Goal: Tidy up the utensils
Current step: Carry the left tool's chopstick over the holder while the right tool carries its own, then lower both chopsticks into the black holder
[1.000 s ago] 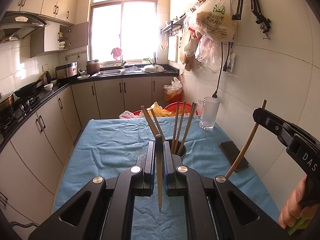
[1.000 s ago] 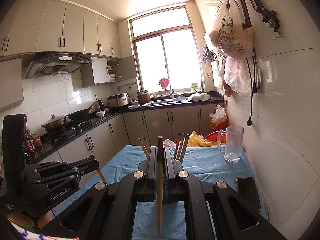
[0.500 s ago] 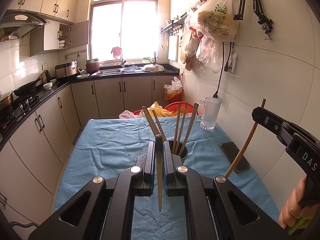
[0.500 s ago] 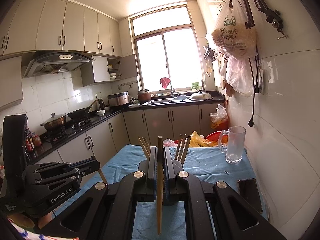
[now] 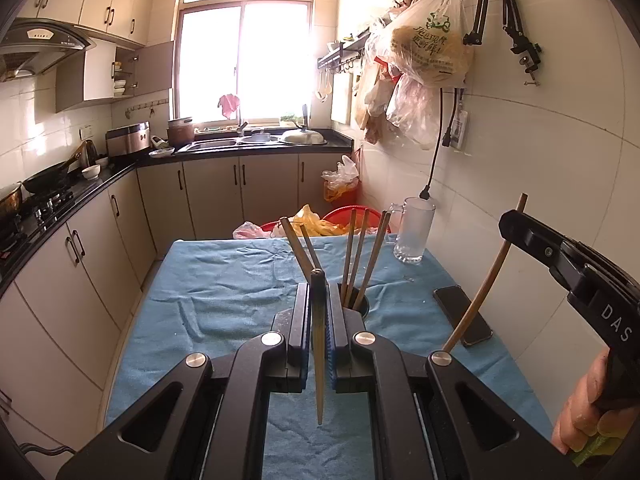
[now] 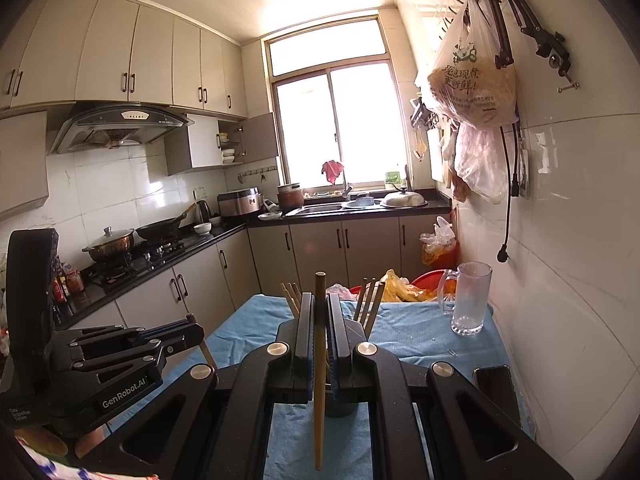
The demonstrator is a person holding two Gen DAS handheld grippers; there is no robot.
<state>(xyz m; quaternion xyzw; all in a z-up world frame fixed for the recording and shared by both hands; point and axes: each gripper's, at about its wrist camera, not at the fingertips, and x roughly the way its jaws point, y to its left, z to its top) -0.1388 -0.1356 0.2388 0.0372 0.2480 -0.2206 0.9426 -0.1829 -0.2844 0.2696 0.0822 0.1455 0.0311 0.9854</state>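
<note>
A dark round holder (image 5: 360, 307) stands on the blue cloth of the table (image 5: 224, 280) with several wooden chopsticks (image 5: 356, 256) leaning in it. My left gripper (image 5: 319, 292) is shut on one upright chopstick (image 5: 319, 344), just in front of the holder. My right gripper (image 6: 319, 312) is shut on another upright chopstick (image 6: 319, 380), above the holder (image 6: 340, 408). The right gripper also shows at the right of the left wrist view (image 5: 516, 220), the left gripper at the left of the right wrist view (image 6: 192, 330).
A glass mug (image 5: 412, 230) stands at the far right of the table and a black phone (image 5: 462, 314) lies near the right edge. The tiled wall is close on the right with bags hanging (image 5: 428, 48). Kitchen counters (image 5: 80, 196) run along the left and back.
The left wrist view has risen and tilted slightly, so the holder sits a little lower in it. Both grippers still hold their chopsticks.
</note>
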